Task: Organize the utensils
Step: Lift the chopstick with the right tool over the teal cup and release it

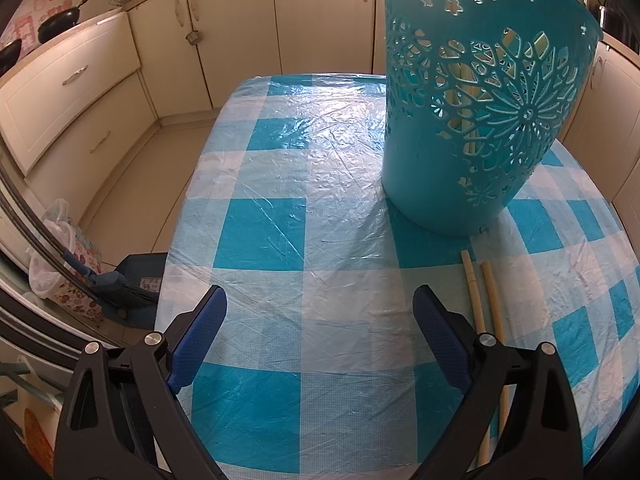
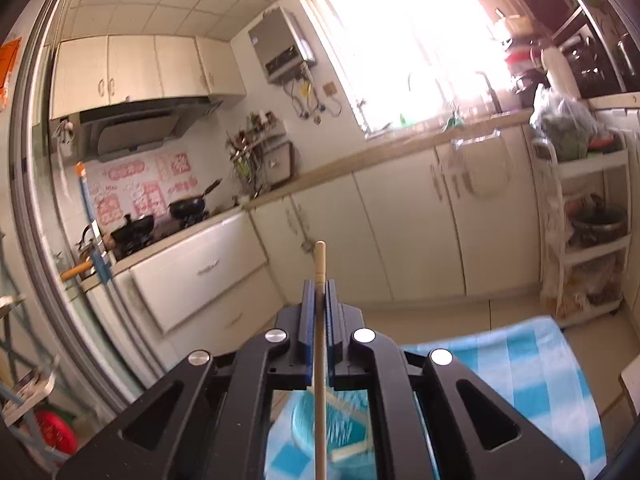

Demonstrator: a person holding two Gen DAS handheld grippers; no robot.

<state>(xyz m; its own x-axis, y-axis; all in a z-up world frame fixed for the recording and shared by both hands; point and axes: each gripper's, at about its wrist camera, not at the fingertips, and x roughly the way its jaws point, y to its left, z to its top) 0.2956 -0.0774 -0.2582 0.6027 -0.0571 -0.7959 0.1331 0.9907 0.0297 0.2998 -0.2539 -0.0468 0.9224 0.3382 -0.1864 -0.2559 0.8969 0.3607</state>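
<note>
A tall teal plastic holder [image 1: 472,120] with flower-shaped cut-outs stands upright on a table covered in a blue-and-white checked cloth [image 1: 280,220]. Through the holes, pale wooden sticks [image 1: 466,92] show inside it (how many cannot be counted). Just in front of the holder's base, two pale wooden chopsticks [image 1: 486,308] lie side by side on the cloth, nearly parallel, their ends close to the holder. A third pale chopstick [image 2: 320,320] is lifted off the table, pinched between two blue pads, its grooved end sticking out beyond them, its length running back towards the camera.
</note>
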